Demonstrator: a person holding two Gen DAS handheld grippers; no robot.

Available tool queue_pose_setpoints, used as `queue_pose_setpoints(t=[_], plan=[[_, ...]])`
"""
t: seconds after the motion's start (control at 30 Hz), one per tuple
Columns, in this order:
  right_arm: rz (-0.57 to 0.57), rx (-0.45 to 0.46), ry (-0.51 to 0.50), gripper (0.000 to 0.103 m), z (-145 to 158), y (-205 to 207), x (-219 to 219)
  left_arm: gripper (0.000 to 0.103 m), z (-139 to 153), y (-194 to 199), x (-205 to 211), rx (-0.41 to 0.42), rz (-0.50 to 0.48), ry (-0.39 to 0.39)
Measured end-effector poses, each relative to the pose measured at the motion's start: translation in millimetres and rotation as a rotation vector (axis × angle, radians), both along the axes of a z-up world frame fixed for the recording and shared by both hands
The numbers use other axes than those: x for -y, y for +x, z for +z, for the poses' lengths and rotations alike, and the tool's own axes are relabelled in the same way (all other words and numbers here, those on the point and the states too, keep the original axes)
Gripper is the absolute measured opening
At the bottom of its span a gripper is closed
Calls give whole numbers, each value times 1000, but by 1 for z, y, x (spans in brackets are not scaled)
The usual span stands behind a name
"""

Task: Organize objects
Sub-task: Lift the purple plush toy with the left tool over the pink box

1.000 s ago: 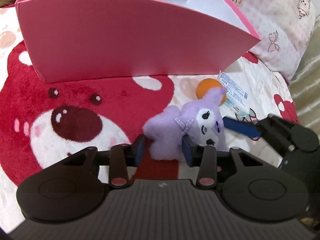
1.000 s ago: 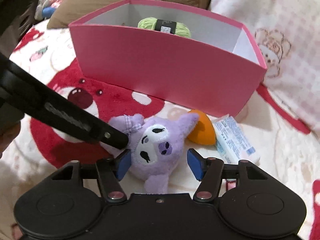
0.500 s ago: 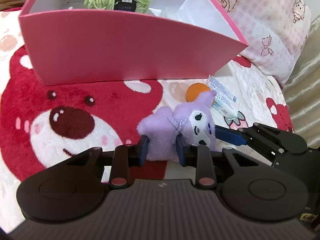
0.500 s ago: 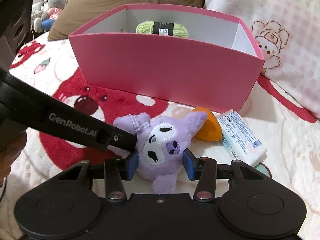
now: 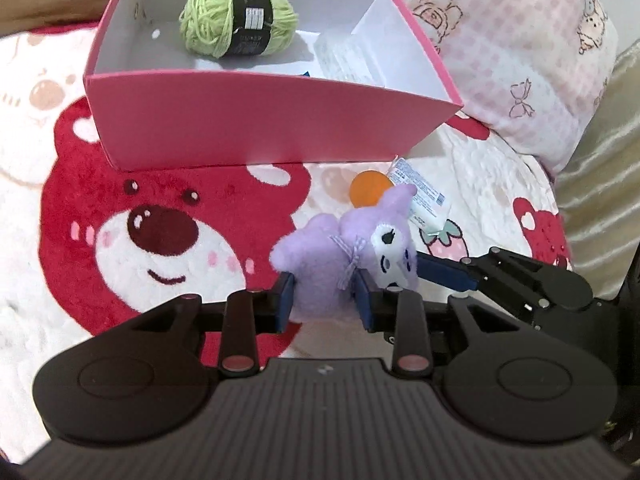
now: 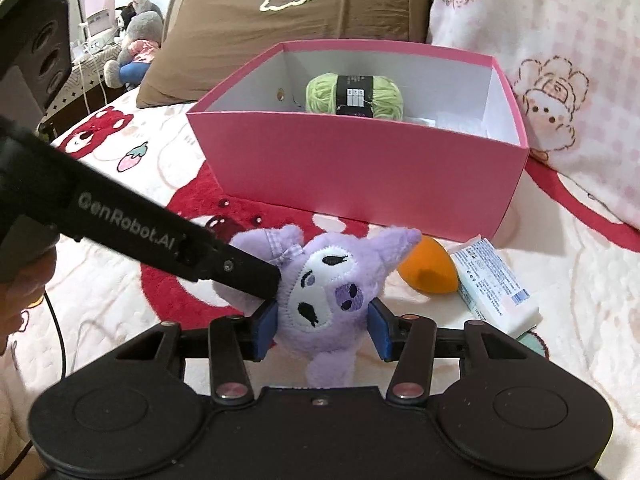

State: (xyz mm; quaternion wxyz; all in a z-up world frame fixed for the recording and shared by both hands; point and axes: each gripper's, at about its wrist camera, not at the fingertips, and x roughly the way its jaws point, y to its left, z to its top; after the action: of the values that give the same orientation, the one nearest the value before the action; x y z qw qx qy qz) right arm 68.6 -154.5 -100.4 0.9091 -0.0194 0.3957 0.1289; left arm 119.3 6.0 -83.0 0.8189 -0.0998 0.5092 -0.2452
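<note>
While both grippers are holding the purple plush toy (image 5: pixel 340 252) together, the step in hand looks like lifting it off the blanket (image 5: pixel 60 312) to carry it to the pink box (image 5: pixel 272 120).

Looking from the left wrist, the left gripper (image 5: pixel 325 300) is squeezing the toy's soft body, closed about as tight as it goes, and the fluff is bulging out above the blue pads. The box is sitting at 12 o'clock from the toy, with a ball of green yarn (image 5: pixel 238 20) already lying inside it. An orange ball-shaped thing (image 5: pixel 366 190) and a white packet (image 5: pixel 420 200) are waiting on the blanket at about 1 o'clock from the toy, just beside its ear. The right gripper (image 5: pixel 440 270) is reaching in from 3 o'clock and touching the toy's face side.

Looking from the right wrist, the right gripper (image 6: pixel 322 328) is hugging the toy's head, and its jaws are opening a little with the head between them. The pads are still pressing on the fluff on both sides. The left gripper (image 6: pixel 264 276) is coming in from 9 o'clock. The box (image 6: pixel 360 168) is at 12 o'clock, the orange thing (image 6: pixel 428 268) and packet (image 6: pixel 496 284) at 2 o'clock.

I think the next move is calling for both hands going up and forward together, high enough to clear the box wall, then letting go over the empty floor beside the yarn (image 6: pixel 354 94).
</note>
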Motion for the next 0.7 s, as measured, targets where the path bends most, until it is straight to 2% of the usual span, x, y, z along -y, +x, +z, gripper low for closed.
queue_pose_setpoints(t=[0.53,0.63,0.7], plan=[[41,38,25,57,45,-16,-1,31,53,-18,-7,49,26,0],[49,39,30,59,54,-17,-1,34,63,-21,-8,66,19,-10],[53,46,29,59,60,-18,-2,39,70,-22,-9,90,7,-24]])
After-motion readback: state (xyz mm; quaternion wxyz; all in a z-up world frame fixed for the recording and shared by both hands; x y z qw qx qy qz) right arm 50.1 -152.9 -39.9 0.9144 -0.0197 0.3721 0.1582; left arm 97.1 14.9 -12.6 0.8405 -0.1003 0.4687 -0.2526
